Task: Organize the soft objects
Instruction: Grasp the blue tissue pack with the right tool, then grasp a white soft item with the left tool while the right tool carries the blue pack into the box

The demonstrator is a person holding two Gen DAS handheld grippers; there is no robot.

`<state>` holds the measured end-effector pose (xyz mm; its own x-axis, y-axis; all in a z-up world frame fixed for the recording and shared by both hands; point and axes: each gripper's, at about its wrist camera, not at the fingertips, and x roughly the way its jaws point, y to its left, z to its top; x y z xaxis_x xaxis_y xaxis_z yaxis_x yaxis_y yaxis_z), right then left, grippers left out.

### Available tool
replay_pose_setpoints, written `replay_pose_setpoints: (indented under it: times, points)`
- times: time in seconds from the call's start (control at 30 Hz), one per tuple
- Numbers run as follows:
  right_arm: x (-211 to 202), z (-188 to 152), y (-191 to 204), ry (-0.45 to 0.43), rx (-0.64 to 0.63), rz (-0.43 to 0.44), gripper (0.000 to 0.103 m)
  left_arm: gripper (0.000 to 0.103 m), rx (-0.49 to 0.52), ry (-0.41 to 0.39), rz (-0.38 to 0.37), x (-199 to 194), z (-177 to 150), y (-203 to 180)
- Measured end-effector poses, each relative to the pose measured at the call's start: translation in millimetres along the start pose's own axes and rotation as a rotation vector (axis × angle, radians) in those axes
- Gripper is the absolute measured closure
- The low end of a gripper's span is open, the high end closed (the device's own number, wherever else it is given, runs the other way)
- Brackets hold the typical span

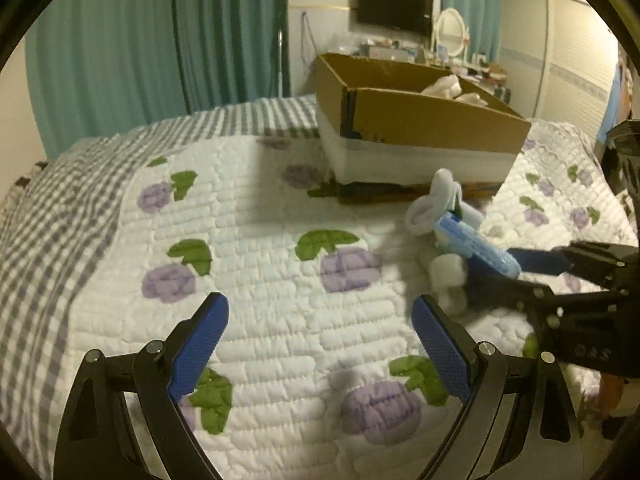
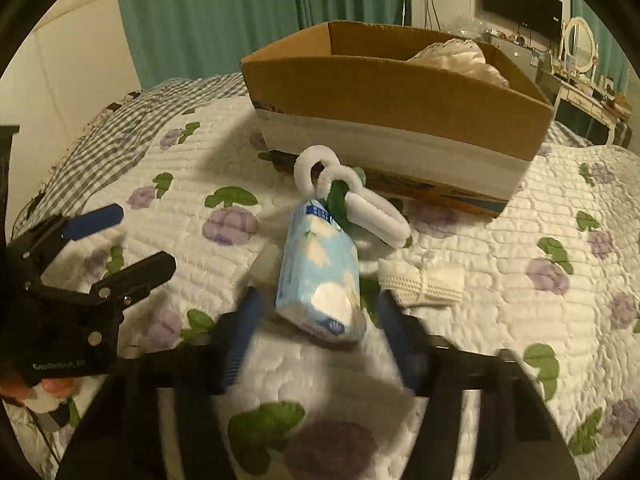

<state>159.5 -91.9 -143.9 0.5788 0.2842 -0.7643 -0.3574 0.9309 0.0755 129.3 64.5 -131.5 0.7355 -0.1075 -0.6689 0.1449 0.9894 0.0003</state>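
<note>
1. Lying on the quilt, a blue tissue pack sat between the spread, blurred fingers of the right gripper, not clamped.
2. White pipe-cleaner flower touched the pack's far end, near the cardboard box.
3. Folded white cloth lay just beside the pack.
4. Left gripper hovered wide, holding nothing.

The quilted bed carried a cardboard box, with tissue pack, white loops and folded cloth lying just before it.
</note>
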Motion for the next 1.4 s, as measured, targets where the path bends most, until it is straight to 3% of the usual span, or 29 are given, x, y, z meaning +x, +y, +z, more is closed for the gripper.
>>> replay_pose_setpoints:
  times: [0.07,0.17,0.43,0.63,0.7,0.83,1.0,1.1,1.23,1.4]
  points:
    - [0.5,1.4,-0.8,-0.006,0.002,0.007,0.074,0.009,-0.008,-0.004,-0.013,1.5,0.4,1.1]
    - [-4.1,5.1,1.0,-0.029,-0.003,0.003,0.079,0.009,-0.012,0.001,-0.036,3.8,-0.5,0.1]
    - [-46.7,10.4,-4.7,-0.134,0.026,0.015,0.084,0.01,0.016,-0.005,-0.113,-8.8,5.1,-25.6]
    - [-84.2,14.3,-34.6,-0.236,0.084,-0.034,0.084,0.011,0.065,0.054,-0.154,4.0,9.3,-55.7]
    - [-88.5,12.7,-53.0,-0.244,0.114,-0.056,0.084,0.022,0.064,0.078,-0.167,12.8,10.3,-62.1]
    - [-72.8,4.3,-75.7,-0.198,0.136,-0.109,0.084,0.029,0.055,0.142,-0.158,39.1,16.1,-67.0]
    - [-48.8,3.8,-90.0,-0.122,0.172,-0.116,0.084,0.067,0.055,0.189,-0.161,62.7,20.5,-72.0]
    - [-47.0,4.1,-84.4,-0.124,0.145,-0.116,0.084,0.077,0.084,0.195,-0.155,66.9,19.9,-78.0]
    - [-54.5,2.4,-80.9,-0.146,0.148,-0.096,0.084,0.078,0.105,0.189,-0.149,55.6,16.3,-80.3]
    - [-77.0,2.2,-71.8,-0.197,0.157,-0.06,0.084,0.078,0.046,0.164,-0.184,22.8,20.5,-76.8]
